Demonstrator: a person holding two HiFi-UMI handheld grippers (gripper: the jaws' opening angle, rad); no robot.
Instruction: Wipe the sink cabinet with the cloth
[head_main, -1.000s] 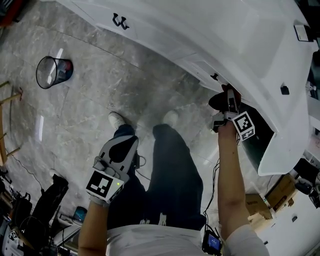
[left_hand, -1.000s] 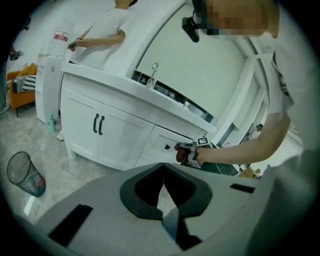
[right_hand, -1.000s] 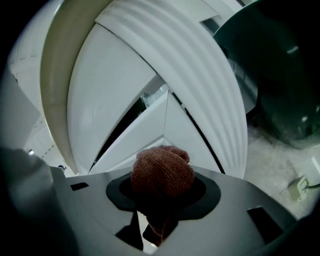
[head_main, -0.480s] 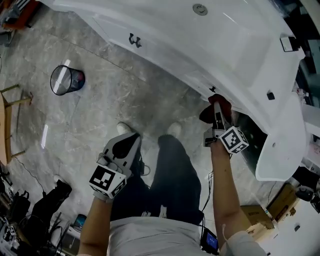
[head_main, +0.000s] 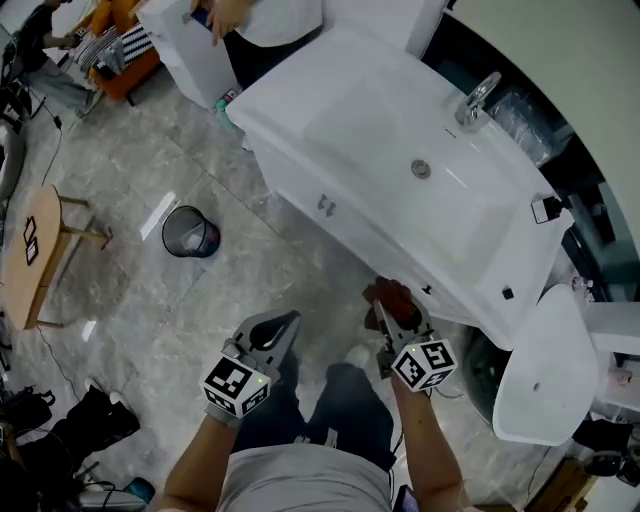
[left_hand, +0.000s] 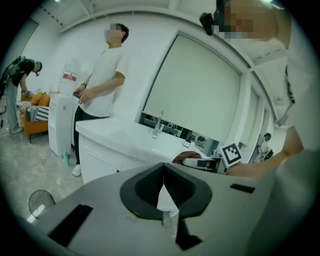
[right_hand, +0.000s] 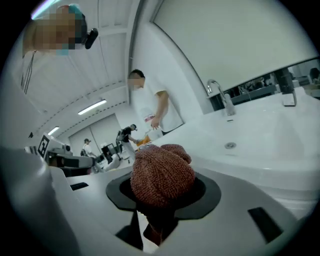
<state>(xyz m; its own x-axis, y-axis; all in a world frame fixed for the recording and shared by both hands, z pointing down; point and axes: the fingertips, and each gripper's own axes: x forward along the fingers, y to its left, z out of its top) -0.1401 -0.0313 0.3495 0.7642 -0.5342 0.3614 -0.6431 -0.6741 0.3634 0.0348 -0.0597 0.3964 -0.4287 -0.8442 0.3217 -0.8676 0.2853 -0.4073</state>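
The right gripper (head_main: 389, 310) has its jaws clamped on the bunched reddish-brown knitted cloth (right_hand: 161, 174) near the white sink cabinet (head_main: 300, 192) front, seemingly for wiping, while the left gripper (head_main: 274, 331) idles farther from the cabinet, jaws together and empty.

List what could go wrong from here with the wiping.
1. The cloth sits balled up in the right claw, so the claw's hard tips may scrape the cabinet instead of the fabric wiping it.
2. The open door stands beside the right arm and could get knocked.
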